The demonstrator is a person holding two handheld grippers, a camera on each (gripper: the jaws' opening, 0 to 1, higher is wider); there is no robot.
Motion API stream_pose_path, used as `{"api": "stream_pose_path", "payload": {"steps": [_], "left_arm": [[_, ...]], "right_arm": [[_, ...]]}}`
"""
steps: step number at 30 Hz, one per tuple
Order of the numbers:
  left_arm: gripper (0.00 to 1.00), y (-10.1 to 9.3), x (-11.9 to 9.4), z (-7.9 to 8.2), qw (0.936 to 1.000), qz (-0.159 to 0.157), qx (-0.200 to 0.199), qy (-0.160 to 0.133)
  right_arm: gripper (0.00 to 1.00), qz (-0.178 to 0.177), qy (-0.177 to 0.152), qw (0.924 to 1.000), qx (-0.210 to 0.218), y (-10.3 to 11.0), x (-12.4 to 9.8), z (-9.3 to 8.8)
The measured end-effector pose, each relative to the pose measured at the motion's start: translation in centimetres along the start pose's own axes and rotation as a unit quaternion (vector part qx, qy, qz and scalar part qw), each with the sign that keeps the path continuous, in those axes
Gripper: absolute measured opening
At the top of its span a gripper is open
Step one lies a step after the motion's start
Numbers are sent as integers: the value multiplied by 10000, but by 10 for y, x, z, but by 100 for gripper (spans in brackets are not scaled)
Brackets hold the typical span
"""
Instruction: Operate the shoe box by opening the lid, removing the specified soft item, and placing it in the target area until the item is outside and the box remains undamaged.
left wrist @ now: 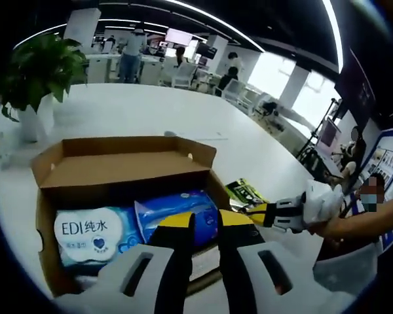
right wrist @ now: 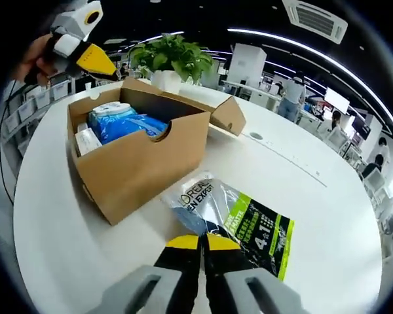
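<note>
Left hand-held gripper [left wrist: 206, 229] rises at the bottom of the left gripper view, jaws slightly apart and holding nothing, just above the open shoe box [left wrist: 52, 216]. At lower left inside the box lie a white wipes pack [left wrist: 88, 235] and a blue soft pack [left wrist: 177, 209]. At the right edge the right hand-held gripper [left wrist: 249, 210] reaches in. In the right gripper view, that gripper [right wrist: 201, 243] sits bottom centre, jaws together at the edge of a silver and green sachet [right wrist: 249, 226] lying flat on the white worktop [right wrist: 327, 216], lower right of the box.
</note>
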State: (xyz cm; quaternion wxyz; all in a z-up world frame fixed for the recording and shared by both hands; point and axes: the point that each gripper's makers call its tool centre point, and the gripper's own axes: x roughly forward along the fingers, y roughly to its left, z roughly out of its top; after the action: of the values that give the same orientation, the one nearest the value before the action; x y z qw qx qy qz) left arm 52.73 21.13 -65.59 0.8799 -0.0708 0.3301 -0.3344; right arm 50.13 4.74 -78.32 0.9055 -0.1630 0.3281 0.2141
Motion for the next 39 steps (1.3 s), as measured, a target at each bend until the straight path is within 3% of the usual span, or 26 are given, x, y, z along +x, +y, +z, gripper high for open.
{"api": "stream_pose_path", "payload": {"steps": [9,18,35,39], "left_arm": [[13,23,-14,-4,9998,188,11,4],[15,44,-29,-5,9993,359,139,31],[17,78,-48,-5,9978,558,359,64],[19,85,-52,-4,9972,598,455,57]], "right_arm": [[0,73,65,9998,184,6,7,3],[6,239,195,9992,-271,19,8,-3],[6,234,319,9990,-196,14,3,-9],[8,252,214,9994,-117,14,-2,-4]]}}
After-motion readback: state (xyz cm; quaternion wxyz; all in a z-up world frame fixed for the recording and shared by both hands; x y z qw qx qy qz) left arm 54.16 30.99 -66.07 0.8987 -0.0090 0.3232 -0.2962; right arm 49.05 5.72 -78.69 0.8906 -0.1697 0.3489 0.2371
